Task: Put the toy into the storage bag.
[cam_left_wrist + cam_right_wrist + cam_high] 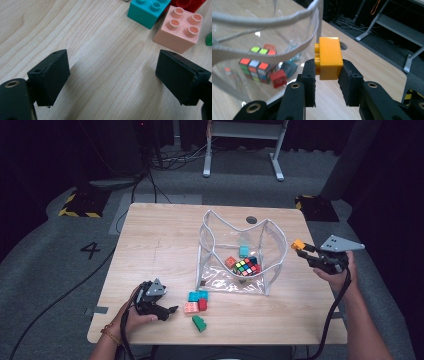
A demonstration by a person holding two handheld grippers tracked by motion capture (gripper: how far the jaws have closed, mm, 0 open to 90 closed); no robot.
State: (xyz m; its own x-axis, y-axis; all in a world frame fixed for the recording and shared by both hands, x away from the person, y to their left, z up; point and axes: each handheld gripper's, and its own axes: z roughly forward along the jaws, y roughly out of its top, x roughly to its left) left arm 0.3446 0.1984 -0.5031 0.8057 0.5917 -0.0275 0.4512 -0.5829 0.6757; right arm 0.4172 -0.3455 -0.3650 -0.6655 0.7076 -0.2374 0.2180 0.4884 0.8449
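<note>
from the high view, i am holding my right gripper (301, 248) up off the wooden table (150, 250), just beside the right wall of the clear plastic bag (272, 251), and its jaws are clamping an orange toy brick (298, 244). inside the bag a rubik's cube (246, 266), a red brick (230, 262) and a teal brick (243, 251) are lying. my left gripper (168, 312) is resting near the front edge, close to a teal block (197, 295), a pink block (191, 307), a red block (202, 304) and a green piece (200, 323).

in the left gripper view, my jaws are standing wide apart over bare wood, gripping nothing, with the pink block (179, 28) and teal block (147, 11) lying just ahead.

in the right gripper view, my pads are pressing both sides of the orange toy brick (329, 58), studs facing the bag's white rim (287, 53), with the rubik's cube (257, 65) showing through the plastic.
</note>
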